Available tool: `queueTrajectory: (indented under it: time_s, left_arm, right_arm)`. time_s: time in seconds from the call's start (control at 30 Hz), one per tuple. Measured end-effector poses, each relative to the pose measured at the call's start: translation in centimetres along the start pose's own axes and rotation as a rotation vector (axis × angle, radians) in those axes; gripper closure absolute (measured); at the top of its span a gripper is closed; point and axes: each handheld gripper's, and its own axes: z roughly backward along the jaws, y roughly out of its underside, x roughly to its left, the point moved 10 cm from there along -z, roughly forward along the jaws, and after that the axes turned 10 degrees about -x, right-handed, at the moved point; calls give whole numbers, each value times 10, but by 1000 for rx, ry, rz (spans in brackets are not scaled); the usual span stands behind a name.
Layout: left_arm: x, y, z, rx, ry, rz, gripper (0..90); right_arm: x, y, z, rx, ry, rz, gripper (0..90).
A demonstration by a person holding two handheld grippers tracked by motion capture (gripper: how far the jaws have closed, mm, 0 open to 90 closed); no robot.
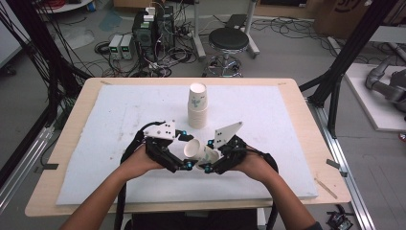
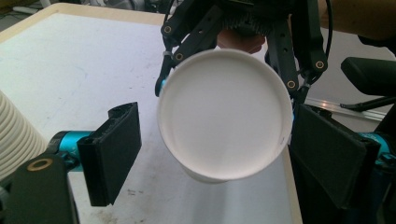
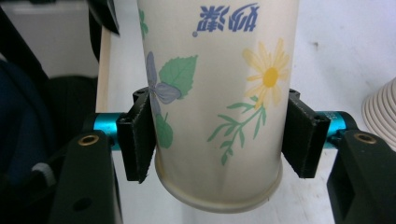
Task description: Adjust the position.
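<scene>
A white paper cup [image 1: 197, 151] printed with flowers lies sideways in the air above the white mat [image 1: 119, 115]. My right gripper [image 1: 208, 155] is shut on it. In the right gripper view both pads press the cup [image 3: 219, 93] near its base, at my right gripper [image 3: 219, 135]. My left gripper [image 1: 186, 149] is open at the cup's mouth. In the left gripper view the cup's open mouth [image 2: 224, 112] faces the camera between the spread jaws of my left gripper [image 2: 224, 156], with a gap on the left side. A stack of matching cups [image 1: 197, 106] stands upside down behind.
The cup stack also appears at the left edge [image 2: 14, 135] of the left gripper view and at the right edge [image 3: 380, 112] of the right gripper view. The mat covers a wooden table [image 1: 306, 120]. A stool [image 1: 229, 43] and electronics stand on the floor beyond.
</scene>
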Motion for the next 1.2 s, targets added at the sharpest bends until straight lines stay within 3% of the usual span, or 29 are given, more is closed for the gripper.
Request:
queueTrajectory:
  time_s: [0.33, 0.47, 0.7, 0.87, 0.93, 1.0, 1.2]
  left_arm:
    - [-2, 3, -6, 66, 30, -13, 179]
    - [-4, 7, -10, 88, 54, -14, 217]
    - [-12, 12, -12, 119, 112, -40, 366]
    - [-12, 14, -12, 127, 128, -42, 374]
    - [-11, 12, -11, 105, 121, -39, 374]
    - [-10, 10, -8, 76, 107, -29, 374]
    - [-10, 5, -1, -33, 88, 9, 374]
  right_arm:
    - [3, 4, -1, 126, -25, 32, 363]
    - [7, 5, -3, 153, -37, 36, 361]
    - [11, 14, -6, 212, -65, 37, 362]
    - [13, 16, -7, 224, -76, 40, 356]
    - [12, 14, -6, 207, -67, 57, 294]
    - [11, 12, -4, 177, -50, 41, 200]
    - [9, 5, 9, 27, -24, -24, 186]
